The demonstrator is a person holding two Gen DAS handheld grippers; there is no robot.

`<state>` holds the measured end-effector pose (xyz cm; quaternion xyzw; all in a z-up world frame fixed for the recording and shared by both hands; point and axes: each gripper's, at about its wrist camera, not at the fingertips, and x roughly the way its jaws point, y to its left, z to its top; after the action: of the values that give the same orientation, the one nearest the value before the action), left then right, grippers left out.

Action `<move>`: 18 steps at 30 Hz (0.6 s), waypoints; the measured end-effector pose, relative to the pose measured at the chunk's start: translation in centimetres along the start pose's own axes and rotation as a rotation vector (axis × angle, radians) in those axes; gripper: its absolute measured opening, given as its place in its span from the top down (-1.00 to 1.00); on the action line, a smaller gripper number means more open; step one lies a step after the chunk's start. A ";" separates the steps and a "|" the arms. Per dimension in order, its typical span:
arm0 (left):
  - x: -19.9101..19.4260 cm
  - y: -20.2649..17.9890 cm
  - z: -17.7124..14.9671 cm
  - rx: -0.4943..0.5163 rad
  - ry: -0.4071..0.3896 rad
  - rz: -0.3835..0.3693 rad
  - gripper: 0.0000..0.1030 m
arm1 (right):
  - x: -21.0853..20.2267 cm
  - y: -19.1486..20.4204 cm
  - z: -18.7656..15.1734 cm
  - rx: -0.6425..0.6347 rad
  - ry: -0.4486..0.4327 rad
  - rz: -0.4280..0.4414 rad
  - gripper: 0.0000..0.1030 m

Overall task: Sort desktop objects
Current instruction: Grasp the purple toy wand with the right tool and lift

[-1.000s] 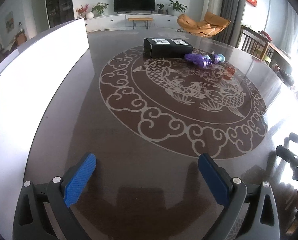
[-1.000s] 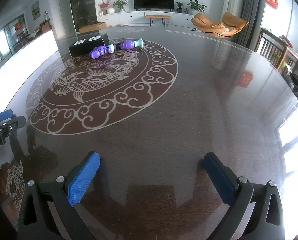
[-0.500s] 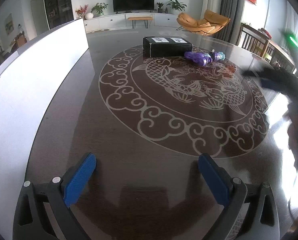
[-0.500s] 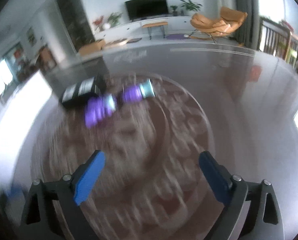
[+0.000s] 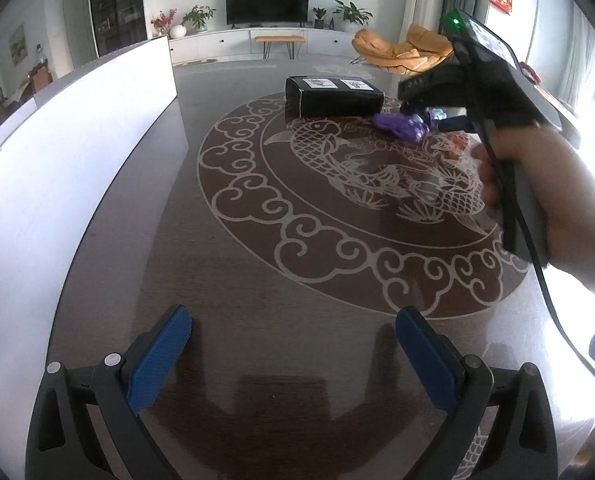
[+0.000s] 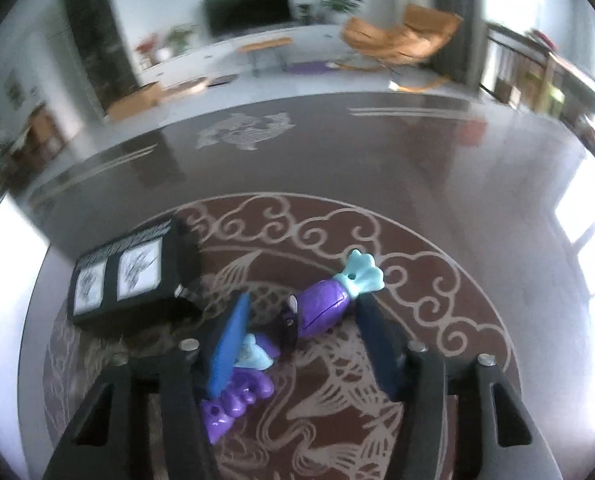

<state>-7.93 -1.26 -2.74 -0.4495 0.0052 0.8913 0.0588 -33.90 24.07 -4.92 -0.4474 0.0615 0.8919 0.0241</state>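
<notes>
Dark table (image 5: 145,264) with carp inlay (image 5: 377,168); television (image 5: 267,4) behind.

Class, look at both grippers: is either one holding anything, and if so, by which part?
Nothing is held. The left gripper is open over bare table; the right gripper, jaws just closing, straddles the purple toy without pressing it.

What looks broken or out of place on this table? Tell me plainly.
The purple plastic toy looks split in two: a barrel-shaped piece with a teal fin and a ridged purple piece lie apart beside the black box. The right gripper, jaws just closing, straddles them without pressing. Whether the toy is broken or made to separate, I cannot tell.
</notes>
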 end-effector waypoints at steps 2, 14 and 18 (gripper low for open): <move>0.0 0.0 0.0 -0.002 -0.001 -0.002 -1.00 | -0.8 -0.2 -1.0 -0.053 0.007 0.036 0.06; 0.0 -0.1 0.1 0.006 0.003 0.007 -1.00 | -7.3 -4.1 -10.3 -0.257 0.007 0.166 0.19; 0.0 -0.1 0.0 0.001 0.001 0.002 -1.00 | -7.7 -4.2 -10.6 -0.257 0.004 0.164 0.07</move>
<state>-7.97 -1.17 -2.74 -0.4498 0.0059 0.8912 0.0583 -20.50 26.90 -5.42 -0.4421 -0.0166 0.8904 -0.1065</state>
